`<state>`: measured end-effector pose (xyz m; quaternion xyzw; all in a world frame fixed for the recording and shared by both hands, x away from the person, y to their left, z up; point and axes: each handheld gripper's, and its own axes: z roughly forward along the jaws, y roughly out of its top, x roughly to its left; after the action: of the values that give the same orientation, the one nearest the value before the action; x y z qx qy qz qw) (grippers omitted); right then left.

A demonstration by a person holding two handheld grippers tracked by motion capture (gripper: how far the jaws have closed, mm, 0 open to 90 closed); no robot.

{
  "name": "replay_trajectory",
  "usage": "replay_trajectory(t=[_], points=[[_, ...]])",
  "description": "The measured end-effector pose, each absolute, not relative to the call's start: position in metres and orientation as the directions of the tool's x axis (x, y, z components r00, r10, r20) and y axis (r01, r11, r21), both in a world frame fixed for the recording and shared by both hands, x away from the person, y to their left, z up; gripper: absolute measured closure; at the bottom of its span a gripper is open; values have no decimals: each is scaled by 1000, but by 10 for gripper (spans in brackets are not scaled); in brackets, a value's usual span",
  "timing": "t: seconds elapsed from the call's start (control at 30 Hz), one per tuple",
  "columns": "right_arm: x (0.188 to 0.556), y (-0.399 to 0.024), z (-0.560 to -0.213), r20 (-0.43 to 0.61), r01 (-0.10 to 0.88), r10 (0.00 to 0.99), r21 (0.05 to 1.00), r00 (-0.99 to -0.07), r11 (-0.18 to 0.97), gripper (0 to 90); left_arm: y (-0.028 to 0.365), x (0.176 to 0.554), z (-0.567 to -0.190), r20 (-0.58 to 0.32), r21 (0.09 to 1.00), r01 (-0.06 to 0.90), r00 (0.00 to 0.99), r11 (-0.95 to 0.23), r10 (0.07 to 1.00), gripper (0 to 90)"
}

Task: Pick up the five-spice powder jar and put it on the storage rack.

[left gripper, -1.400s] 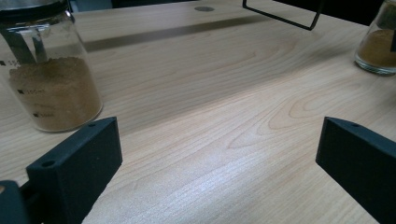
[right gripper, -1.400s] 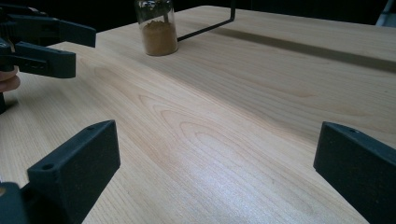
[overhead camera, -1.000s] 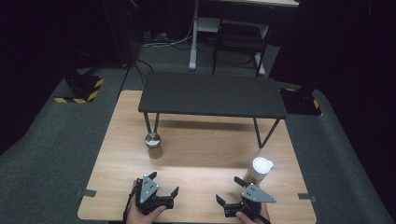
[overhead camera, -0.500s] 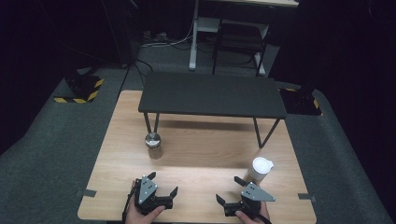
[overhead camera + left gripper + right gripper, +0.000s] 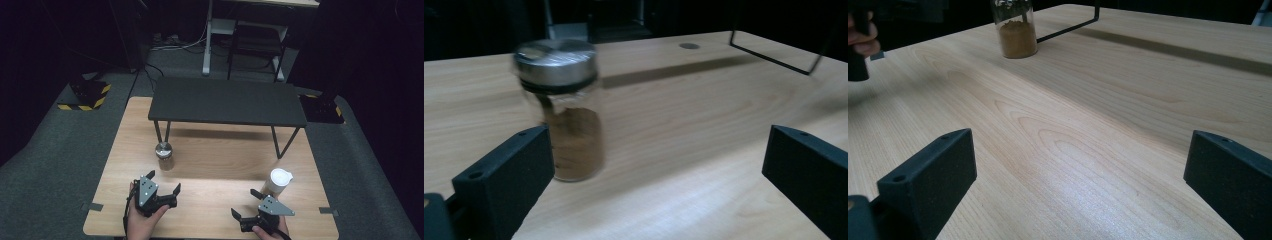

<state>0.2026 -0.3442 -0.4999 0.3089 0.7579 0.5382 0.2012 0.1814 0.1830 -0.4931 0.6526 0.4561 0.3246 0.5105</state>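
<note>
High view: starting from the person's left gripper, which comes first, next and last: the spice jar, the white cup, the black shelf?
From the left gripper:
1. Spice jar, just ahead of it.
2. White cup, across on the right side.
3. Black shelf, raised at the table's far end.

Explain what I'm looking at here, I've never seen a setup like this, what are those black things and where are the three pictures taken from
A person sits at a wooden table holding a black two-jaw grasping tool in each hand. The high view looks down from above: the left tool and the right tool are near the bottom edge. The other two pictures come from small cameras riding on each tool, looking out between its jaws. On the table stand a glass jar with a metal lid and brown powder, a white cup, and a low black shelf on thin legs. Both tools have their jaws wide open and hold nothing. The left one faces the jar.
</note>
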Motion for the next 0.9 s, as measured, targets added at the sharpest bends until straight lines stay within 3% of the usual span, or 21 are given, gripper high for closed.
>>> replay_trajectory(t=[0.57,0.9], points=[[202,-344,-500,26,250,688,941,-725,228,1,181,243,-499,-90,944,329,247,4,965,23],[203,-345,-500,33,254,687,941,-726,224,0,174,265,-499,-85,938,347,227,1,970,170]])
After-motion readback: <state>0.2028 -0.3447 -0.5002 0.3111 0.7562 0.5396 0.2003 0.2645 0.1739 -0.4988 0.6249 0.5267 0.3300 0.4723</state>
